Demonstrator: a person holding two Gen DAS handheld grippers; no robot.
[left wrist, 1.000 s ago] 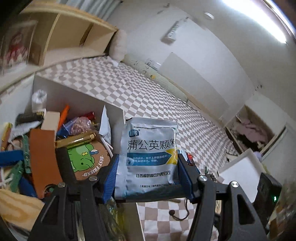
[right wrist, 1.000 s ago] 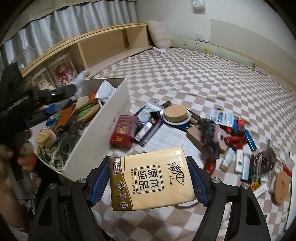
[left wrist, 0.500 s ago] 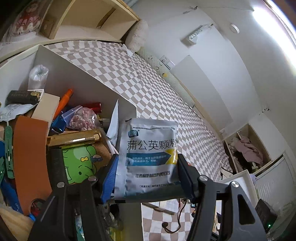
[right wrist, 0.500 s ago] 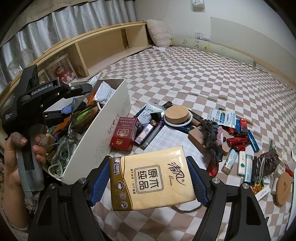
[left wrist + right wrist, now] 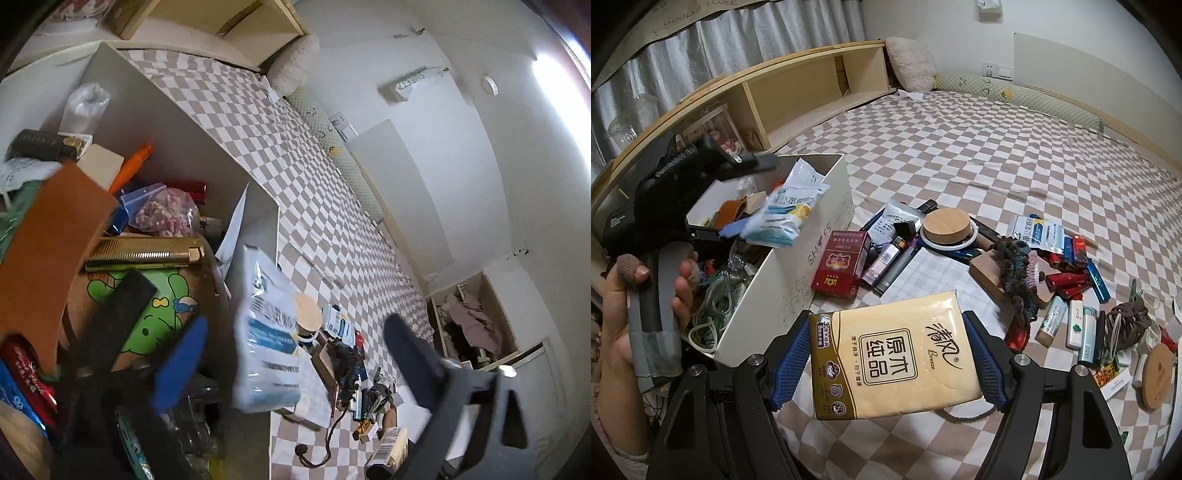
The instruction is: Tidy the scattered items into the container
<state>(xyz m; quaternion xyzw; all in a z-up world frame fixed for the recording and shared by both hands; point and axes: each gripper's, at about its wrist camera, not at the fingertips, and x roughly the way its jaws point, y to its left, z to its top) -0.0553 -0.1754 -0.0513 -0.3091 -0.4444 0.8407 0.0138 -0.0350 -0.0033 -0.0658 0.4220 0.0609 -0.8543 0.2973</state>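
Left tongs (image 5: 291, 365) are opening, the medicine sachet (image 5: 267, 343) loose between them above the box (image 5: 812, 254). Right tongs (image 5: 892, 363) clamp a tissue pack (image 5: 892, 350).

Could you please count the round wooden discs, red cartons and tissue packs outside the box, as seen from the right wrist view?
Round wooden discs: 2
Red carton: 1
Tissue pack: 1
Total: 4

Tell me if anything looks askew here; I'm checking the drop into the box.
The white-and-blue sachet hangs tilted over the white box's near rim, between the left gripper's opening jaws, untouched by either pad. The right gripper clamps a tissue pack.
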